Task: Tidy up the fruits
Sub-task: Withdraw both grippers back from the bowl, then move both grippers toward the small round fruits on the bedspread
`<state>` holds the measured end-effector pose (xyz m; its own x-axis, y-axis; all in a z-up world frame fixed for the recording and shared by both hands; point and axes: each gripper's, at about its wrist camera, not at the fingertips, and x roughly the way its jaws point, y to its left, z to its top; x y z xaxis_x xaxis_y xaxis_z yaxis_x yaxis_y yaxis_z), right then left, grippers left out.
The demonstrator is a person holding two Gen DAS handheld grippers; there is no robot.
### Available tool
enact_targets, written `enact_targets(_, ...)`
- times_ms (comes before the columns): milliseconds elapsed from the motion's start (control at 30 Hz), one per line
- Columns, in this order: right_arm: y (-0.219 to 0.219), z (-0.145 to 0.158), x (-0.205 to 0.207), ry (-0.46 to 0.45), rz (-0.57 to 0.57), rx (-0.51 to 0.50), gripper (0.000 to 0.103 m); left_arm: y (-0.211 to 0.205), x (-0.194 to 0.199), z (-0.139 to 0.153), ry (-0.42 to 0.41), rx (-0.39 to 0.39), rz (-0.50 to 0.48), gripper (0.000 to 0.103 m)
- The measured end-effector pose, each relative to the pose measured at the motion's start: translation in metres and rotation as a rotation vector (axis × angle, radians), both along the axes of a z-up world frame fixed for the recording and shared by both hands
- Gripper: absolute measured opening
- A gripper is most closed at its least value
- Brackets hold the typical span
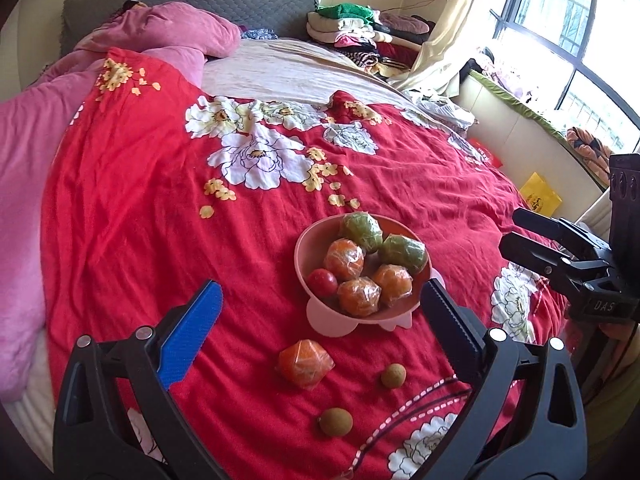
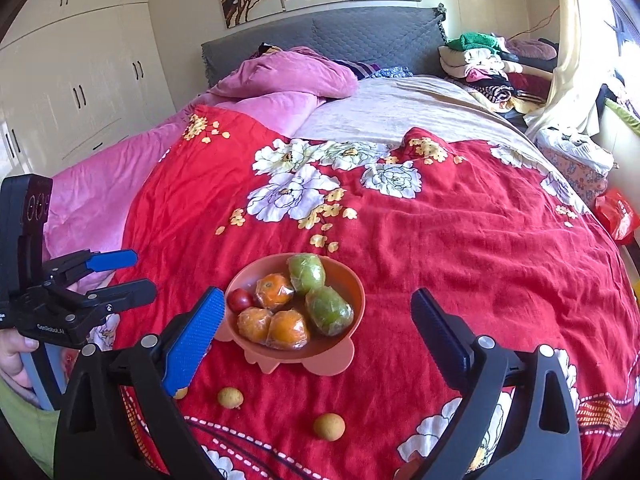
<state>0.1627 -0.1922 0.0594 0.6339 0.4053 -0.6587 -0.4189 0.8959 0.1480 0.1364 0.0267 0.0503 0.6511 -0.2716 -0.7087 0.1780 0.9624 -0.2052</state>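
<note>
A pink bowl [image 1: 310, 250] sits on the red floral bedspread and holds wrapped oranges, two wrapped green fruits and a small red fruit; it also shows in the right wrist view [image 2: 354, 280]. In front of it lie a wrapped orange [image 1: 306, 363] and two small brown longans [image 1: 393, 375] [image 1: 336, 422]. The right wrist view shows two longans [image 2: 230, 397] [image 2: 329, 426]. My left gripper [image 1: 320, 332] is open and empty above the loose fruit. My right gripper [image 2: 316, 340] is open and empty just before the bowl; it also shows in the left wrist view [image 1: 516, 232].
Pink quilts [image 1: 24, 184] lie along the bed's left side. Folded clothes [image 1: 360, 36] are stacked at the far right corner by the grey headboard. A window ledge [image 1: 520, 116] and a yellow bag [image 1: 540, 199] stand right of the bed. White wardrobes [image 2: 68, 76] line the left wall.
</note>
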Motion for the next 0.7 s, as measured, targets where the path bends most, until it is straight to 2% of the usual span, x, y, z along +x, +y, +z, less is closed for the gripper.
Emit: enact_targets(700,0.019,-0.02,-0.03,0.02,0.076,-0.053,0.094,0.004,-0.038,-0.018,0.058,0.041,0.007,0.093)
